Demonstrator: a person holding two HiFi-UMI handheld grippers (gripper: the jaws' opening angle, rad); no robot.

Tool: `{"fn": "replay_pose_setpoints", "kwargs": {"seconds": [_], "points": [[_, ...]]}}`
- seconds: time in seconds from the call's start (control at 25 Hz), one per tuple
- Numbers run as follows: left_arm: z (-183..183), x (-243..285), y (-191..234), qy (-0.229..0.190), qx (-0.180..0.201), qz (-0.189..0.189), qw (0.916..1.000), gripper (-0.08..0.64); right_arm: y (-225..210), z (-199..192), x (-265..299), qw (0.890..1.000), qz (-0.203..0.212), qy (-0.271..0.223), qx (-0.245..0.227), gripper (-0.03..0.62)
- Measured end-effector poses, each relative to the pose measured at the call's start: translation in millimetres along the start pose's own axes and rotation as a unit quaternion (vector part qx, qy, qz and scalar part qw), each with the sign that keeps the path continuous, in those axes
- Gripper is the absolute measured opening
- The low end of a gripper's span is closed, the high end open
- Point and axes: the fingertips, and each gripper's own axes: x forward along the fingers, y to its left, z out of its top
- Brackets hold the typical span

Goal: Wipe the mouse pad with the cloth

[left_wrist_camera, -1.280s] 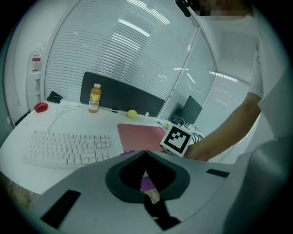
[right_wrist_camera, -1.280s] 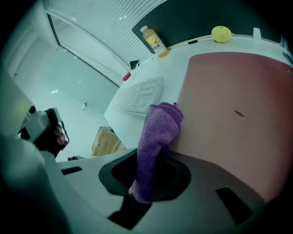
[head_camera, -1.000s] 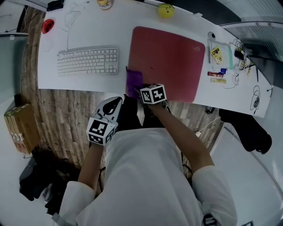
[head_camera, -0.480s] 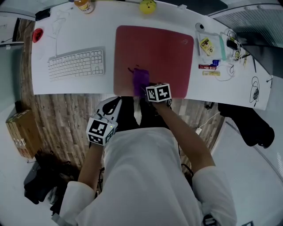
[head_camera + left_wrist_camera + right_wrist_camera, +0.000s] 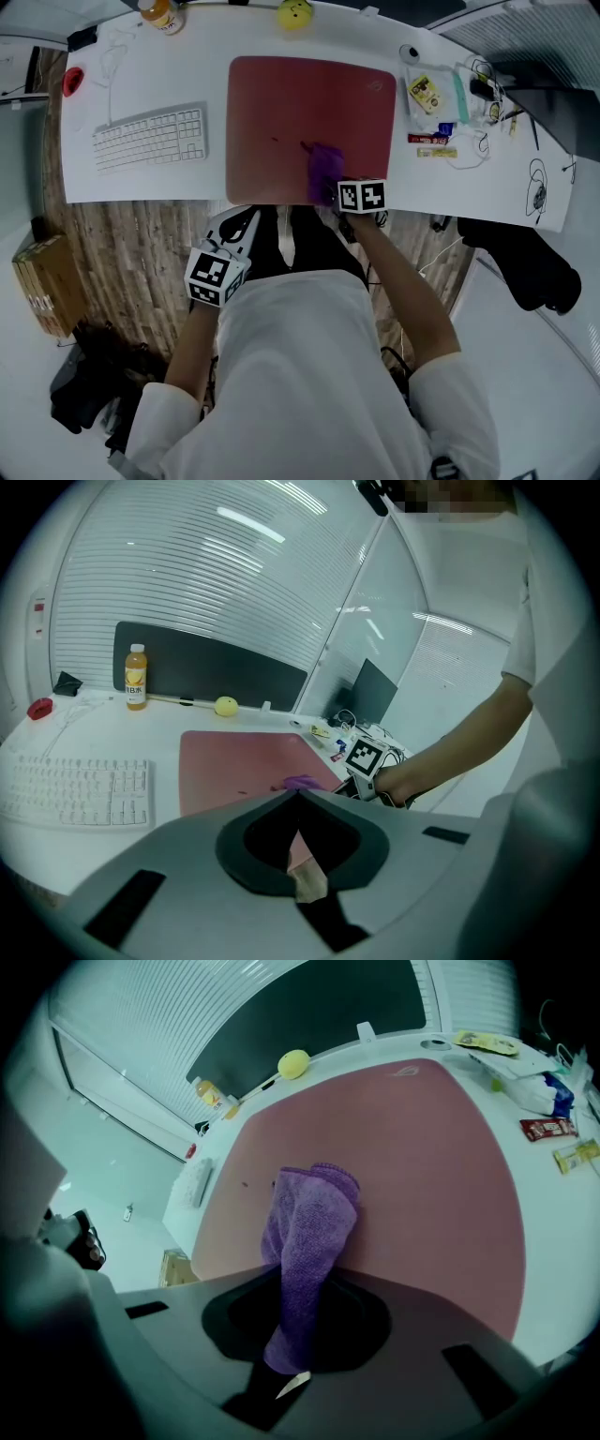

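Mid-wipe, by the look of it. Pinches the cloth (image 5: 314, 1222) in the right claw (image 5: 281, 1377), jaws pressed onto its near end, the rest bunched forward and lying on the pad (image 5: 422, 1166). Sits at the pad's near edge, a little right of centre in the head view. Touches the pad only with a narrow folded strip, not spread flat.

Holds the left claw (image 5: 298, 797) back off the table (image 5: 206, 75), close to the body, jaws pressed together on nothing. Plays no part in the wipe for now, apparently.

Hard to say how much of the pad is already done: no streak or damp trace to read. Shows one small dark speck (image 5: 246, 1183) left of the cloth, toward the pad's left half.

Calls next for a stroke away from the near edge, either out toward the far side or sideways along it, with enough downward press to keep the cloth flat on the pad rather than rolling under the claw. Worth a pass over the speck. Needs a firm pinch, since a slack one could leave the cloth behind. Needs care at the right edge too, with packets (image 5: 431, 141) lying just beside the pad, and at the left with the keyboard (image 5: 150, 136) near.
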Motion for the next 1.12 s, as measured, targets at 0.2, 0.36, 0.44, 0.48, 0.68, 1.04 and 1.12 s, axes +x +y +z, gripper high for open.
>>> {"fn": "replay_pose_setpoints", "kwargs": {"seconds": [0.2,0.36,0.44,0.48,0.68,1.04,1.12], "points": [[3.8,8.9,-8.9,0.002,0.004,-0.001,1.0000,0.017,-26.7,-2.6,-15.4,1.000,-0.010,-0.003,0.007,0.072],[3.7,16.5,-18.6,0.006,0.007,-0.003,1.0000,0.017,-52.5,-6.4,-29.3,1.000,-0.016,-0.007,0.020,0.072],[3.9,19.9,-23.4,0.006,0.009,-0.003,0.9999,0.017,-66.4,-8.7,-37.0,0.999,-0.021,-0.010,0.027,0.072],[4.1,21.5,-25.9,0.006,0.009,-0.003,0.9999,0.017,-73.4,-9.9,-41.0,0.999,-0.023,-0.012,0.030,0.072],[4.6,27.7,-37.2,0.007,0.012,0.000,0.9999,0.017,-105.6,-19.2,-59.3,0.998,-0.039,-0.014,0.038,0.072],[3.9,33.5,-51.8,0.006,0.012,0.016,0.9998,0.017,-135.4,-31.9,-76.9,0.998,-0.051,-0.017,0.026,0.072],[4.8,32.3,-54.8,0.005,0.012,0.021,0.9997,0.017,-139.4,-35.4,-80.0,0.998,-0.052,-0.014,0.020,0.072]]}}
